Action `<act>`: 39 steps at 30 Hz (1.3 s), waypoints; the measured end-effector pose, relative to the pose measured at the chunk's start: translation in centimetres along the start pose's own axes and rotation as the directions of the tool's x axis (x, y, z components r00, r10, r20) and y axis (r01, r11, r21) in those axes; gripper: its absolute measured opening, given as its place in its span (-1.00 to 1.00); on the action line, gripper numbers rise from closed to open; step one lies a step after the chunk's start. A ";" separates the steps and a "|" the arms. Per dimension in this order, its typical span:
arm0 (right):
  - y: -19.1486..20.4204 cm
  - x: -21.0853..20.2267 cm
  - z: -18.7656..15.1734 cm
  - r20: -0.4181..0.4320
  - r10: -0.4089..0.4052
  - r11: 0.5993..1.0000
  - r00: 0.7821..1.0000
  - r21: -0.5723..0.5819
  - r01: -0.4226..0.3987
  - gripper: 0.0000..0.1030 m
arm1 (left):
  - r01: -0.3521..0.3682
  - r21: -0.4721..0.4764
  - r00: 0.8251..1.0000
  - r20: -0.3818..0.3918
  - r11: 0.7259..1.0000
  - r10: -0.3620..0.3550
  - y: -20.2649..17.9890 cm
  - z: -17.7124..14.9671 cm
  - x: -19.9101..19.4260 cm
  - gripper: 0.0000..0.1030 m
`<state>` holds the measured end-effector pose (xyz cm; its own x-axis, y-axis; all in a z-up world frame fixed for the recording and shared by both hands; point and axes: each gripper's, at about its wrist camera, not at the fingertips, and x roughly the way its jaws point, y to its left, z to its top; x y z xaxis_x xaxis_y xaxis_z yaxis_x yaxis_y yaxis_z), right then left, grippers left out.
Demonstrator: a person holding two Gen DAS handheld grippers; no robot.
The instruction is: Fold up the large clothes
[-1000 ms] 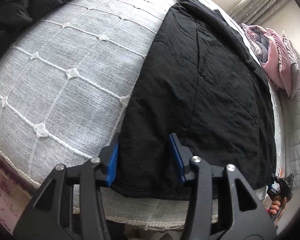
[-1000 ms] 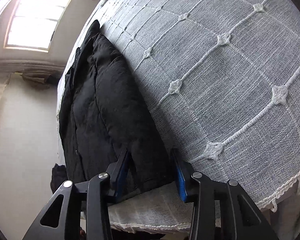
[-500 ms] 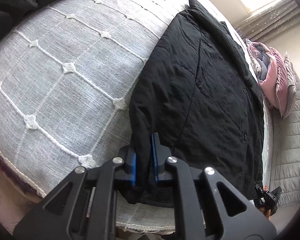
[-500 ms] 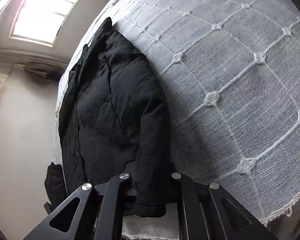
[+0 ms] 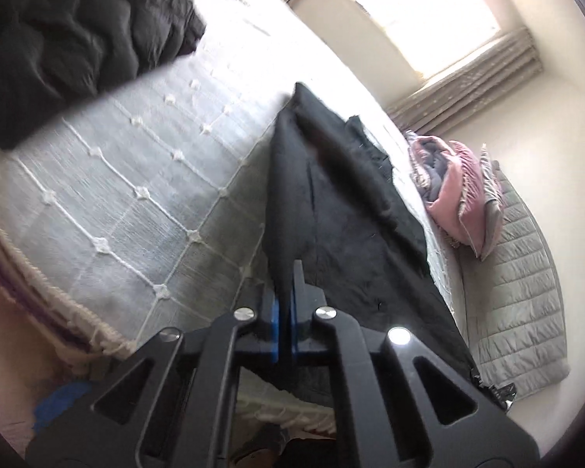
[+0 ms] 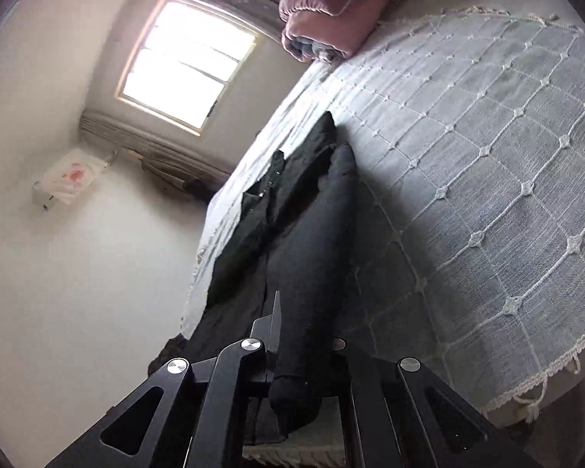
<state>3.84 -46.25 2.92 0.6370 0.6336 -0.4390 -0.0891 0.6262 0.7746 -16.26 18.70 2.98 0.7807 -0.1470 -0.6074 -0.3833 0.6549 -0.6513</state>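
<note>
1. Bedspread (image 5: 109,210), grey with a white knotted grid and a fringed edge, covers the bed and serves as the landmark for everything below.
2. Black jacket (image 5: 343,230) lies along one side of the bedspread; its near hem is raised off the bedspread where both grippers hold it, while its far end rests flat toward the window (image 6: 187,66).
3. Dark bedding or clothing (image 5: 70,35) is heaped at the bedspread's far corner in the left wrist view; blur keeps me from telling which it is.
4. Pink folded blanket (image 5: 454,195) sits at the bedspread's far end, near the window.
5. Left gripper (image 5: 286,304) is clamped on the jacket's near edge, its blue pads pressed together with a thin fold of fabric between them.
6. Right gripper (image 6: 298,351) pinches a thicker rolled part of the jacket near the bedspread's fringed edge; its right-hand finger is mostly hidden behind the fabric.
</note>
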 end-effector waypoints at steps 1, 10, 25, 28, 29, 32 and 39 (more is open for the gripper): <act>0.3 -1.6 -0.2 0.011 0.017 1.000 1.000 -0.007 -0.017 -0.92 | 0.015 0.016 1.000 0.008 1.000 -0.015 -0.3 -0.4 -1.5 -0.90; 4.9 -16.1 -4.3 0.188 0.163 0.980 0.968 -0.147 -0.137 -0.92 | 0.159 0.122 0.973 0.146 0.980 -0.177 -0.6 -5.9 -15.8 -0.90; 6.9 -3.3 7.5 0.216 0.205 0.979 0.955 -0.035 -0.202 -0.90 | 0.150 -0.005 0.976 0.163 0.989 -0.147 -5.4 6.6 -5.1 -0.89; 8.2 1.3 11.7 0.186 0.161 0.987 0.969 -0.029 -0.158 -0.89 | 0.100 -0.006 0.984 0.152 0.995 -0.098 -8.1 11.2 -0.7 -0.89; 9.0 3.2 13.5 0.172 0.138 0.990 0.975 -0.035 -0.134 -0.90 | 0.092 -0.001 0.985 0.148 0.996 -0.091 -8.7 12.4 0.4 -0.89; 10.5 8.9 19.1 0.143 0.092 0.995 0.985 -0.041 -0.087 -0.90 | 0.006 0.014 0.990 0.141 1.000 -0.008 -11.7 17.8 6.0 -0.89; 7.4 25.5 27.4 0.035 -0.133 0.989 0.991 0.067 0.130 -0.90 | -0.310 0.007 0.947 0.087 0.951 0.308 -12.8 23.8 24.5 -0.89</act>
<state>40.43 -37.91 9.99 0.6696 0.5286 -0.5217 0.0463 0.6714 0.7397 19.56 24.37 7.23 0.6646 0.1272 -0.7363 -0.6030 0.6733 -0.4279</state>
